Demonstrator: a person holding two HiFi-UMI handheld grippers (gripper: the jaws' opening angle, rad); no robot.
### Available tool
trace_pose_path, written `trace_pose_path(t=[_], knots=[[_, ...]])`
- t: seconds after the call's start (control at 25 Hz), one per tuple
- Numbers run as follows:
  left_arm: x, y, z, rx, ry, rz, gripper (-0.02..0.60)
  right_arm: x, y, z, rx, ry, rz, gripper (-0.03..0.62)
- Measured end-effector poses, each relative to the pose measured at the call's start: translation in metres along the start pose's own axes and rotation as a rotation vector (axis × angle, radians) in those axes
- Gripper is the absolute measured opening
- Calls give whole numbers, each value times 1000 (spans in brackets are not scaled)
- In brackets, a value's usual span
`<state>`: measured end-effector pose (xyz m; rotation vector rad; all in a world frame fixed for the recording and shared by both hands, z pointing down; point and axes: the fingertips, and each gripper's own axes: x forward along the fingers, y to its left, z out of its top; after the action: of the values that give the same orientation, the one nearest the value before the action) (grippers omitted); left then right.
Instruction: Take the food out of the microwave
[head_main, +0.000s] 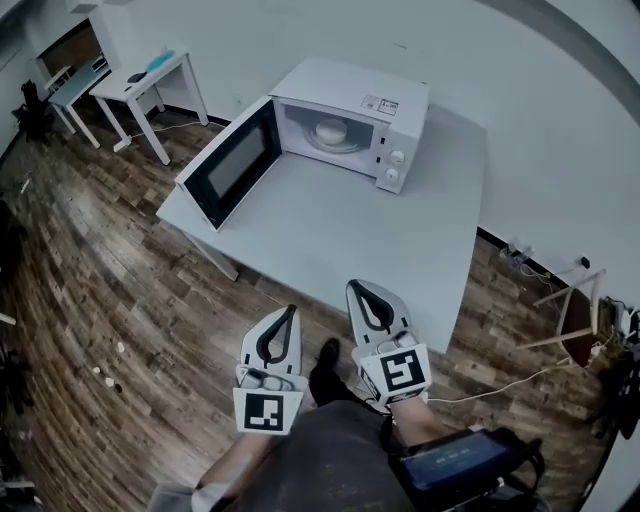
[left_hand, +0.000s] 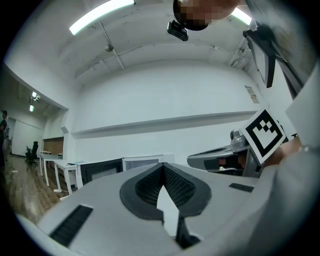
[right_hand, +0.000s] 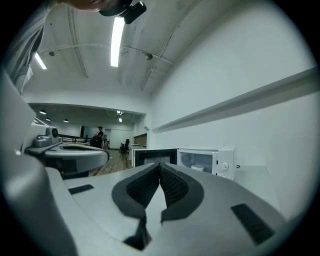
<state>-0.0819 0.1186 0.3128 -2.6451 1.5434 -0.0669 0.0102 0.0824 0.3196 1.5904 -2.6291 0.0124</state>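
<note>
A white microwave (head_main: 350, 115) stands at the far side of the pale grey table (head_main: 400, 250), its door (head_main: 232, 160) swung wide open to the left. Inside it sits a white dish of food (head_main: 330, 131), also seen as a small pale dish (right_hand: 197, 167) in the right gripper view. Both grippers hang short of the table's near edge, over the wooden floor, pointing level at the microwave. My left gripper (head_main: 290, 312) (left_hand: 163, 165) is shut and empty. My right gripper (head_main: 362, 290) (right_hand: 160, 165) is shut too, with nothing between its fingers.
White desks (head_main: 140, 85) stand at the back left on the wood floor. Cables and a socket (head_main: 520, 258) lie by the wall at the right, near a wooden stand (head_main: 575, 310). A person (right_hand: 100, 134) stands far off across the room.
</note>
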Motion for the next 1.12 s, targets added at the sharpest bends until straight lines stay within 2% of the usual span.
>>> trace_pose_path(t=[0.44,0.6,1.12], knots=[[113,52,-7,13,23,-69,6,110,-54,-1,24,22,-26,8],[143,63,2,-8,15,-76,6,131,-75,6,23,15,-41,8],[201,82,12,11,-6,-135,6,174,-112,18,14,-4,-84,8]])
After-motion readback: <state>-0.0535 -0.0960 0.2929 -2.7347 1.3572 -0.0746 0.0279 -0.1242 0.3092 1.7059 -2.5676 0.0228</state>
